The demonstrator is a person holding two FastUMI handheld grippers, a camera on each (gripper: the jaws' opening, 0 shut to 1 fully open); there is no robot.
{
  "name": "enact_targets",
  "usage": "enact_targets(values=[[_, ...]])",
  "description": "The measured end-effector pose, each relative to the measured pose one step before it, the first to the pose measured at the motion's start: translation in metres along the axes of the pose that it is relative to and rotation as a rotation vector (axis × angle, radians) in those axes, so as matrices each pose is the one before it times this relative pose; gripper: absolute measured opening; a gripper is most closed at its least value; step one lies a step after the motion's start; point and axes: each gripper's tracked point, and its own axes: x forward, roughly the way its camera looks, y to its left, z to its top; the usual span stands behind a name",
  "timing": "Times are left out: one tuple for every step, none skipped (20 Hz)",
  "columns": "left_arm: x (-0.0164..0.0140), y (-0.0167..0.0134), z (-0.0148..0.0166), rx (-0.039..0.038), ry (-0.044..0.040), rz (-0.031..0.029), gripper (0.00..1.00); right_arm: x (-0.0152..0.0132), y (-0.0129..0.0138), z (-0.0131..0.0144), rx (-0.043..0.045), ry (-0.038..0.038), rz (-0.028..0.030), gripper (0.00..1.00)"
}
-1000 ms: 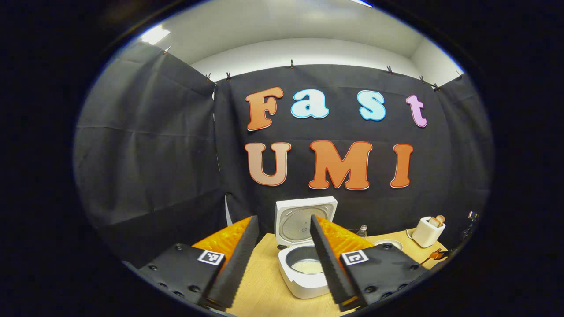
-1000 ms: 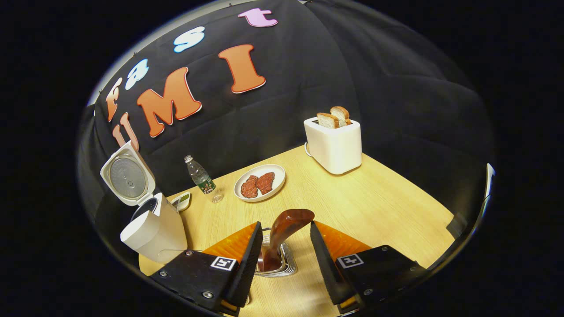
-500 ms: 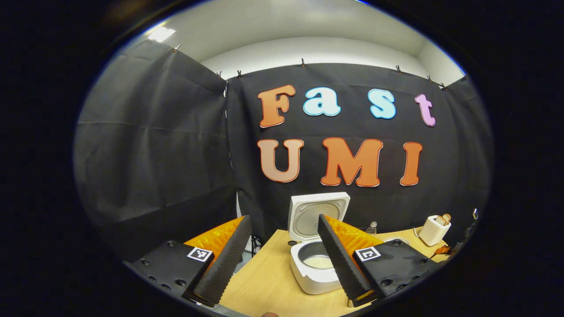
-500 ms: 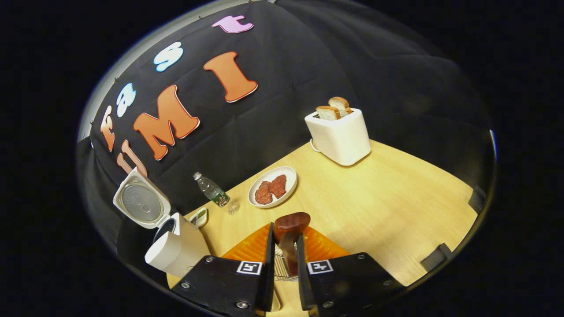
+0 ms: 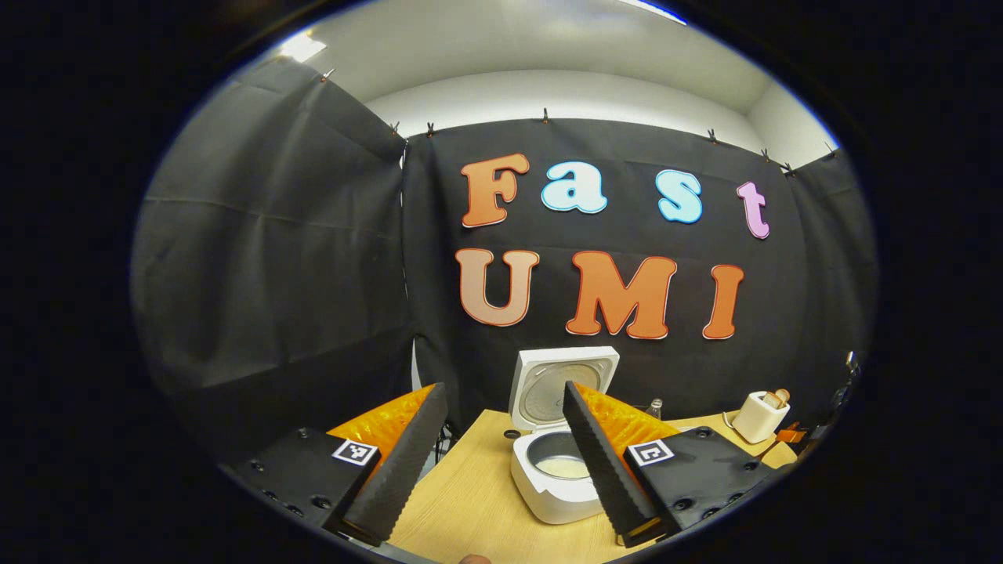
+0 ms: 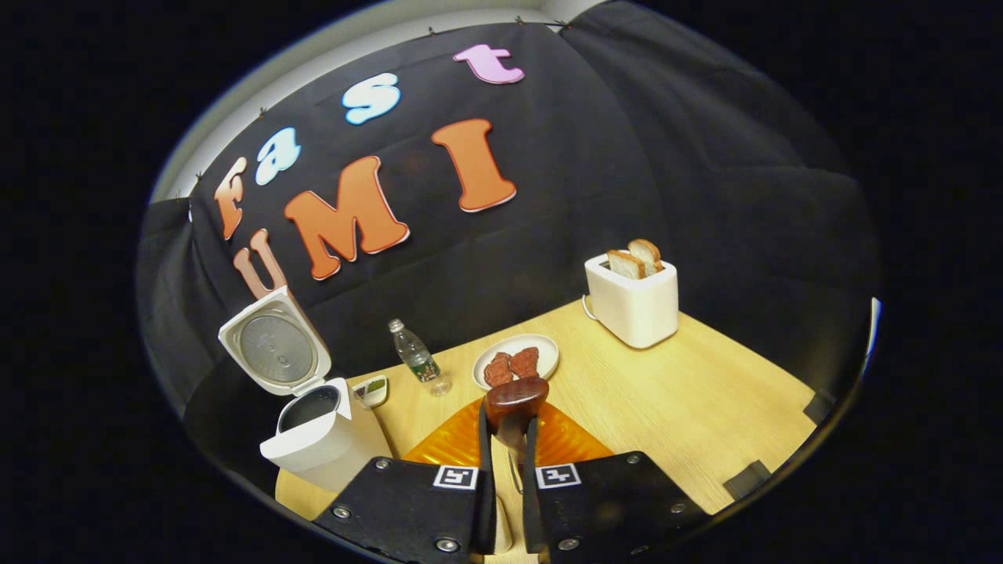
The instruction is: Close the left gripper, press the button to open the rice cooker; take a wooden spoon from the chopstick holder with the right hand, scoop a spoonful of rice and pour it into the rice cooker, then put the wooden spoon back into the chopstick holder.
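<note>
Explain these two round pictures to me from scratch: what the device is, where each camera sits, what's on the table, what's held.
A person holds a two-finger gripper in each hand; a fisheye camera rides on each. In the left gripper view, the left gripper is open, facing the rice cooker, lid up. In the right gripper view, the right gripper is shut on a wooden spoon. The wooden table carries a toaster with bread, a plate with dark red pieces, a water bottle and a small dish.

Both grippers carry black screwed plates [image 5: 313,478] with square black-and-white markers [image 6: 456,476]
</note>
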Motion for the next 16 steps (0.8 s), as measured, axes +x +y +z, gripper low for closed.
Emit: enact_targets(values=[[-0.00076,0.00319,0.00011,-0.00017,0.00083,-0.00497,1.00,-0.00848,0.01522,0.00582,-0.02443,-0.01979,0.02749,0.13],[0.00015,0.00201,0.00014,-0.00127,0.00105,-0.00580,1.00,-0.00767,0.01815,0.00414,-0.02669,-0.01509,0.03664,0.13],[0.00022,0.00423,-0.00007,-0.00254,-0.00026,-0.00509,1.00,-0.00801,0.01893,0.00185,-0.03673,-0.01400,0.04612,0.13],[0.00057,0.00329,0.00038,-0.00173,-0.00044,-0.00491,1.00,-0.00575,0.02039,-0.00128,-0.05443,-0.01059,0.04696,0.13],[0.00034,0.00410,-0.00049,0.00035,0.00013,-0.00411,1.00,-0.00016,0.01416,-0.00227,-0.05522,-0.00244,0.02634,0.13],[-0.00070,0.00461,0.00007,0.00247,0.00169,-0.00105,1.00,0.00058,0.01428,-0.00422,-0.07307,0.00144,0.02076,0.13],[-0.00107,0.00651,-0.00065,0.00241,0.00305,-0.00023,1.00,0.00082,0.01285,-0.00598,-0.07712,0.00993,0.01751,0.13],[-0.00001,0.00409,-0.00056,0.00041,0.00010,-0.00107,0.99,0.00110,0.01256,-0.00842,-0.05265,0.01545,0.01422,0.12],[-0.00161,0.00359,-0.00028,0.00030,-0.00189,0.00189,0.99,-0.00106,0.01181,-0.00729,-0.03498,0.01674,0.01742,0.13],[-0.00095,0.00438,0.00010,0.00149,0.00070,0.00475,0.99,0.00154,0.01190,-0.00594,-0.01926,0.01044,0.02044,0.13],[-0.00122,0.00518,-0.00164,0.00222,0.00230,0.00440,0.99,0.00268,0.00839,-0.00530,-0.00877,0.00765,0.01544,0.13],[-0.00263,0.00380,-0.00094,0.00290,0.00410,0.00360,0.99,0.00282,0.00537,-0.00802,-0.00760,0.01085,0.00901,0.13],[-0.00147,0.00325,-0.00069,0.00334,0.00266,0.00480,1.00,0.00427,0.00347,-0.00825,-0.00771,0.01653,0.00386,0.13],[-0.00072,0.00450,-0.00020,0.00160,0.00111,0.00726,0.99,0.00438,0.00132,-0.00750,-0.01375,0.01496,-0.00017,0.13],[-0.00092,0.00432,0.00026,0.00116,0.00062,0.00874,0.99,0.00486,0.00105,-0.00735,-0.02279,0.01629,-0.00200,0.13],[-0.00115,0.00377,-0.00037,0.00244,0.00076,0.00686,1.00,0.00374,0.00050,-0.00676,-0.02202,0.01425,-0.00268,0.13]])
